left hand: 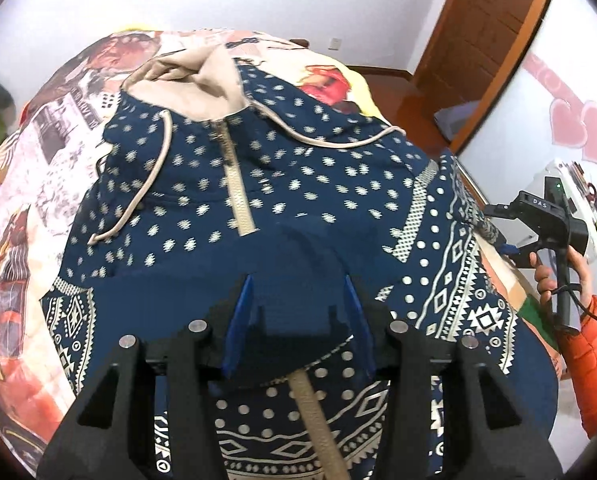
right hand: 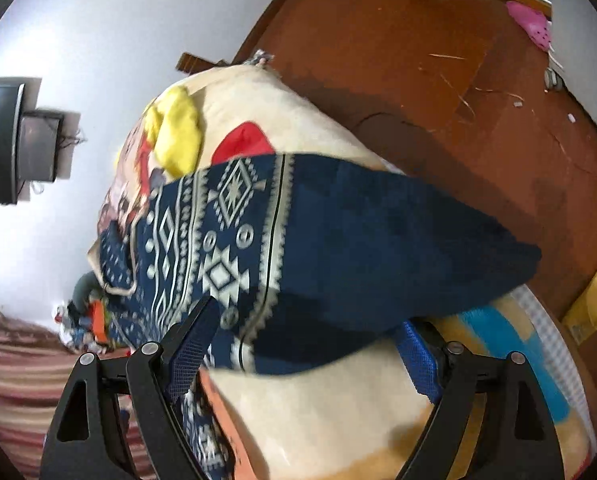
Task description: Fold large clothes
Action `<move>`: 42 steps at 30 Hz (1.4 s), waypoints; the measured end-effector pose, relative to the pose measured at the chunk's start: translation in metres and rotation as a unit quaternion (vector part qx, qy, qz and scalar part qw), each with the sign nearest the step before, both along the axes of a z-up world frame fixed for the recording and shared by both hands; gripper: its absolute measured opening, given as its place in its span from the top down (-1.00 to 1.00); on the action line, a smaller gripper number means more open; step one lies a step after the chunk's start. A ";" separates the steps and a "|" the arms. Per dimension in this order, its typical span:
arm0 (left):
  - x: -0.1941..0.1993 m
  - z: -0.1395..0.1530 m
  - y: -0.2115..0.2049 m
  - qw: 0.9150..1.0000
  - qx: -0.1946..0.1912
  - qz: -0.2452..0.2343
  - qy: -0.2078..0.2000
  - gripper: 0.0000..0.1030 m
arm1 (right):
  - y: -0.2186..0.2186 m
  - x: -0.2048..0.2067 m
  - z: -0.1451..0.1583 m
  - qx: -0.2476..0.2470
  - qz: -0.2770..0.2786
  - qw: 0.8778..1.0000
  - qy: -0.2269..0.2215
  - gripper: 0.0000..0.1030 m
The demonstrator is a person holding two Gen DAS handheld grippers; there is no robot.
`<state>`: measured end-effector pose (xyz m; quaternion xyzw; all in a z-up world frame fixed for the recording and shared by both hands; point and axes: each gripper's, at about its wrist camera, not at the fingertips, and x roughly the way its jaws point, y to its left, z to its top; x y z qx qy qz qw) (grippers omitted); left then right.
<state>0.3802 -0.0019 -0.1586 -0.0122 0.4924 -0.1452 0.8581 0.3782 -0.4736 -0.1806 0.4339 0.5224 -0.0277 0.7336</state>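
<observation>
One hoodie (left hand: 282, 184); hem hidden under spread left gripper (left hand: 298, 300). Right gripper (right hand: 310, 328) released, sleeve at 12 o'clock blurred.

Black left gripper with blue finger pads (left hand: 300, 300) spread apart, a fold of the navy patterned hoodie (left hand: 298, 184) draped between. Black right gripper (right hand: 310, 332) gaping wide too, hoodie sleeve across it, bare hand (left hand: 554, 276) on its handle.

Navy patterned hoodie (left hand: 298, 184) – partly folded, on bed
</observation>
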 end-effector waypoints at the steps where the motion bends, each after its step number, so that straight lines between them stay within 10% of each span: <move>1: 0.000 -0.001 0.001 1.000 0.001 0.002 0.000 0.11 | 0.000 0.003 0.000 -0.008 -0.001 1.000 -0.001 -0.62; 11: -0.004 -0.005 0.025 1.000 0.000 0.028 -0.006 0.11 | 0.024 0.024 0.025 -0.163 0.040 0.985 -0.051 0.55; 20: -0.013 0.001 0.044 0.999 -0.006 0.041 -0.023 0.11 | 0.087 0.025 0.106 -0.179 0.100 0.959 -0.198 0.55; 29: -0.023 0.005 0.066 0.998 -0.012 0.055 -0.029 0.11 | 0.205 0.024 0.118 -0.167 0.239 0.929 -0.229 0.55; 42: -0.032 0.004 0.076 0.998 -0.014 0.063 -0.022 0.11 | 0.244 0.028 0.044 -0.144 0.318 0.936 -0.041 0.21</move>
